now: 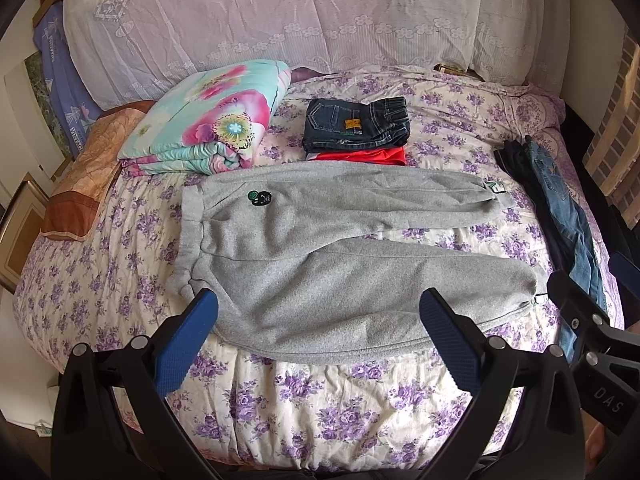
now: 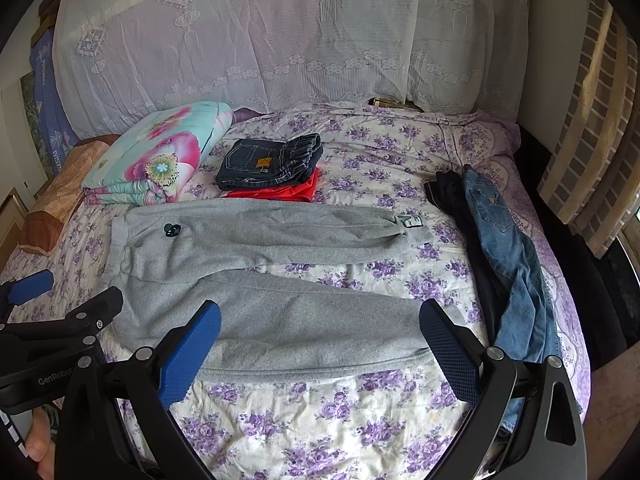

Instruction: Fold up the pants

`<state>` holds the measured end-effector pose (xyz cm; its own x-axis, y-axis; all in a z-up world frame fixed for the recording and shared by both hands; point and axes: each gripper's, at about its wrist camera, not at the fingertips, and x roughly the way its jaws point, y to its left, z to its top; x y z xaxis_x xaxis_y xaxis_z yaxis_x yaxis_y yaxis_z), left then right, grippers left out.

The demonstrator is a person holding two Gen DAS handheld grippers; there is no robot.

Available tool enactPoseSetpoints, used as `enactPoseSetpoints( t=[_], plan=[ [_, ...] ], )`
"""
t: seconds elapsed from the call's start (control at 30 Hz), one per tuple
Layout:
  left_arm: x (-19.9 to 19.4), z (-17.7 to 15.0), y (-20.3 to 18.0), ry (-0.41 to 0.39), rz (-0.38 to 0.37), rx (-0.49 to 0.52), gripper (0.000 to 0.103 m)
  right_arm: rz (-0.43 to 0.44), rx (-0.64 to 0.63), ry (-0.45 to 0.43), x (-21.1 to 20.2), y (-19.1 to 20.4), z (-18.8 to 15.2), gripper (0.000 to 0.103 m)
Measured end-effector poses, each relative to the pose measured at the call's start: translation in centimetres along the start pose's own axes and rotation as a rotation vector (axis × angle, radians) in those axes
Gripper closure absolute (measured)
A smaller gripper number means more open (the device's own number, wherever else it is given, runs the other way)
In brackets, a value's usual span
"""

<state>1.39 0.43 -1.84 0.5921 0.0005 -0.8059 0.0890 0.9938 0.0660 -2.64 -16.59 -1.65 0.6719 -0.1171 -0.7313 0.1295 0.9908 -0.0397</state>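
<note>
Grey pants (image 1: 320, 256) lie flat on the bed (image 1: 360, 408), legs to the right; round badge (image 1: 259, 198) unreadable. Red cloth (image 2: 280, 192) mostly hidden under folded jeans (image 2: 268, 162). Left tongs (image 1: 318, 344) and right tongs (image 2: 320, 354) both apart, empty. Legible: "DAS", "GenRobot".

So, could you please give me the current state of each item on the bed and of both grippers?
Grey sweatpants: unfolded, spread flat, legs apart.
Dark jeans: folded, stacked on the red garment.
Red garment: folded, under the jeans.
Blue jeans: unfolded, lying loosely.
Floral quilt: folded.
Left gripper: open, empty.
Right gripper: open, empty.
</note>
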Motion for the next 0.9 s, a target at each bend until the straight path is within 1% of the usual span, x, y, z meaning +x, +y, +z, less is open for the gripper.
enactPoseSetpoints(
  t=[0.07,0.17,0.23,0.27,0.33,0.4,0.5,0.6,0.67,0.73,0.87,0.9],
  plan=[
    [-0.2,0.0,0.0,0.001,0.0,0.001,0.005,0.001,-0.001,0.001,0.1,0.0,-0.1,0.003],
    [0.6,-0.1,0.0,0.014,-0.009,-0.003,0.005,0.003,-0.003,0.007,0.3,0.2,-0.2,0.003],
    [1.5,-0.5,0.4,0.041,-0.023,-0.016,0.005,0.009,0.001,0.025,1.0,0.1,-0.3,0.003],
    [2.3,-0.7,0.7,0.071,-0.039,-0.032,0.005,0.009,0.007,0.045,1.8,0.0,-0.4,0.003],
    [4.4,-1.3,2.0,0.155,-0.061,-0.087,0.005,0.004,0.025,0.101,3.6,-0.7,-0.9,0.003],
    [6.9,-2.5,4.1,0.239,-0.071,-0.156,0.005,0.003,0.05,0.171,5.9,-1.7,-1.9,0.003],
    [10.5,-4.6,8.4,0.333,-0.048,-0.281,0.005,-0.023,0.078,0.262,8.9,-3.5,-3.8,0.003],
    [14.6,-6.5,12.8,0.418,-0.018,-0.405,0.005,-0.065,0.113,0.327,11.0,-5.3,-5.4,0.003],
    [17.2,-7.2,15.1,0.461,-0.015,-0.468,0.005,-0.079,0.139,0.353,11.8,-6.3,-6.1,0.003],
    [19.5,-7.5,16.8,0.487,-0.04,-0.511,0.005,-0.089,0.149,0.364,12.3,-6.9,-6.3,0.003],
    [23.0,-7.3,18.3,0.517,-0.089,-0.565,0.005,-0.087,0.156,0.384,12.9,-7.5,-6.6,0.003],
    [23.6,-7.3,18.6,0.513,-0.11,-0.585,0.013,-0.076,0.159,0.386,12.9,-7.6,-6.8,0.003]
  ],
)
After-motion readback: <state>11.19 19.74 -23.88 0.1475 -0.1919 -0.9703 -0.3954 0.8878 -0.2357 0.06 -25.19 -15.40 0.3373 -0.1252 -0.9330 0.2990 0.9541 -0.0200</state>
